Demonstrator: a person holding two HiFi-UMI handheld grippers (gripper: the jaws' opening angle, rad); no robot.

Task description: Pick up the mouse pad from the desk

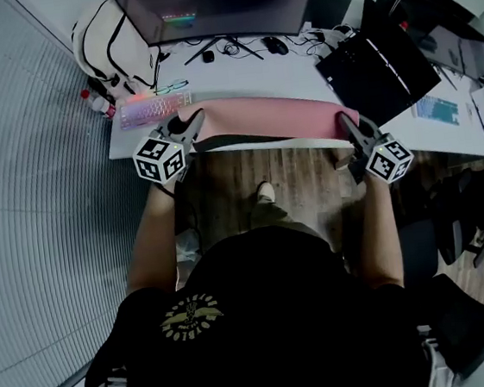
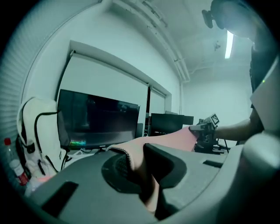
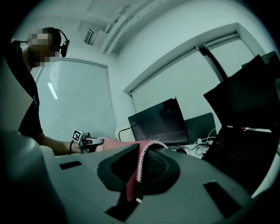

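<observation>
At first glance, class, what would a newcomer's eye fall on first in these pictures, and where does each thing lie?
The long pink mouse pad, stretched along the desk's front edge, with the left claw shut on one end and the right claw on the other. Behind it stands a wide dark monitor, and an open black laptop lies to the right.

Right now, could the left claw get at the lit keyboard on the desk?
Probably not while busy: the left claw is clamped on a corner of the pink mouse pad. The keyboard lies close beside it, nothing between.
</observation>
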